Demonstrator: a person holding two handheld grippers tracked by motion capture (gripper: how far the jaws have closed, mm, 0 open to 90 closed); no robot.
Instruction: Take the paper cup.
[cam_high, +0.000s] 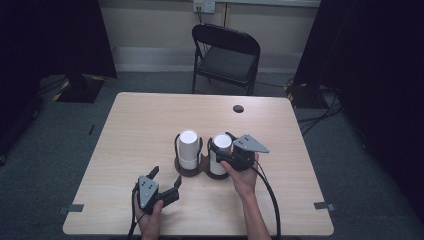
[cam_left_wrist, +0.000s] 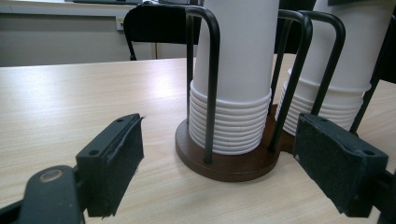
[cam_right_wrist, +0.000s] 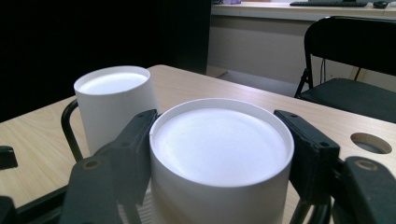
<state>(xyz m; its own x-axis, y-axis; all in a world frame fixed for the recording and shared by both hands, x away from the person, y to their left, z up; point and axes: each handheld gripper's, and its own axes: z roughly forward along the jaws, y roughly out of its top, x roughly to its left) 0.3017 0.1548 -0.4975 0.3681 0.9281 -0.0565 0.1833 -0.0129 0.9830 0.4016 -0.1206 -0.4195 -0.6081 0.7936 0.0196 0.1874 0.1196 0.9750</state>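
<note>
Right hand-held gripper (cam_high: 226, 148) clamped on right cup stack (cam_right_wrist: 219, 154), left hand-held gripper (cam_high: 165, 176) open on worktop (cam_high: 150, 120), cups unprinted, no legible writing

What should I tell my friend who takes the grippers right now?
Right gripper: shut on the top cup of the right cup stack.
Left gripper: open, holding nothing, resting on the table near the left cup stack.
Both stacks sit upside down in the wire holder at mid-table.
Done: top cup gripped.
Left: probably lift it off; the cup is not yet raised.
</note>
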